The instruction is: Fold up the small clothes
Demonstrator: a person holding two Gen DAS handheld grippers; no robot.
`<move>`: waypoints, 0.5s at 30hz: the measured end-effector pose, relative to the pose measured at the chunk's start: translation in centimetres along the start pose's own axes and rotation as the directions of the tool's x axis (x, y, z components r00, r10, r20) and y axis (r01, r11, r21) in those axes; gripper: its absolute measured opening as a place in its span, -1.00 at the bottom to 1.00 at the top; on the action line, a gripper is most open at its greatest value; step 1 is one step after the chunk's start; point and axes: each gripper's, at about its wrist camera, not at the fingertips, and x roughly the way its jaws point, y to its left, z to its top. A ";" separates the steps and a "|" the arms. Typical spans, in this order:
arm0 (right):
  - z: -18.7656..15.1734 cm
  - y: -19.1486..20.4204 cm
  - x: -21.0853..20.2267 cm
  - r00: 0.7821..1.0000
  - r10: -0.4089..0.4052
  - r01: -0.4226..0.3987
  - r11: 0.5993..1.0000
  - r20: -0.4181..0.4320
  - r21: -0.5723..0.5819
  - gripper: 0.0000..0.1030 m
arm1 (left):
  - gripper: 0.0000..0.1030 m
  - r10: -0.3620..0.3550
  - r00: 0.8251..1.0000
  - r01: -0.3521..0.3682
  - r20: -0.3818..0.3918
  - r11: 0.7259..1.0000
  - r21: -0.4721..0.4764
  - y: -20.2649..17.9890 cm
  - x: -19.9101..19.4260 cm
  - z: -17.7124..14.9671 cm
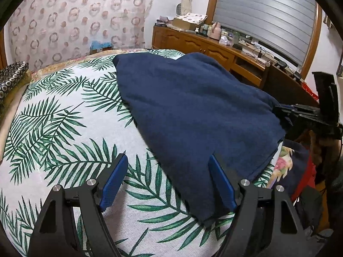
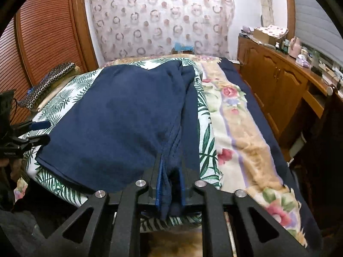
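A navy blue garment (image 1: 193, 111) lies spread on a palm-leaf cloth (image 1: 64, 128) over the bed. My left gripper (image 1: 167, 160) is open, its right pad touching the garment's near edge, nothing between the pads. My right gripper (image 2: 170, 171) is shut on a bunched edge of the navy garment (image 2: 120, 115) at the bed's near side. The right gripper also shows in the left wrist view (image 1: 285, 113), pinching the garment's right corner. The left gripper shows in the right wrist view (image 2: 40, 132), open at the garment's left edge.
A floral blanket (image 2: 240, 120) covers the bed's right side. A wooden cabinet (image 2: 278, 85) with clutter runs along the right wall. A patterned cushion (image 2: 49, 77) lies at the bed's far left. A curtain (image 2: 160, 19) hangs behind.
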 end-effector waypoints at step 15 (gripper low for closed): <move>9.7 1.0 4.3 0.994 0.079 -0.073 0.995 0.082 -0.069 -0.12 | 0.52 0.117 0.977 -0.095 0.180 0.987 -0.127 3.0 -3.7 0.9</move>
